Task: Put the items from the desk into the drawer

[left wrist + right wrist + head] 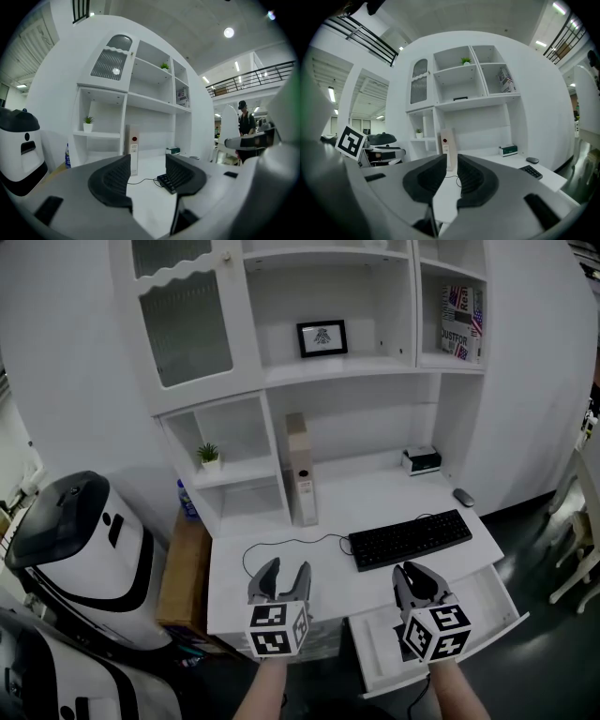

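Note:
On the white desk (pixel 281 563) lie a black keyboard (pixel 410 538) with its cable, a dark mouse (pixel 463 497) at the right edge and a small box (pixel 422 460) at the back. A tall binder (pixel 300 470) stands upright at the rear. The drawer (pixel 483 601) under the desk's right half is pulled out. My left gripper (pixel 287 568) hovers over the desk's front edge, open and empty (pixel 147 161). My right gripper (pixel 412 568) hangs above the drawer; its jaws stand almost together with nothing between them (pixel 451 161).
Shelves above the desk hold a potted plant (pixel 209 456), a picture frame (pixel 322 337) and books (pixel 461 322). A white and black machine (pixel 75 540) and a brown crate (pixel 183 568) stand left of the desk. A person (pixel 244 123) stands far off at the right.

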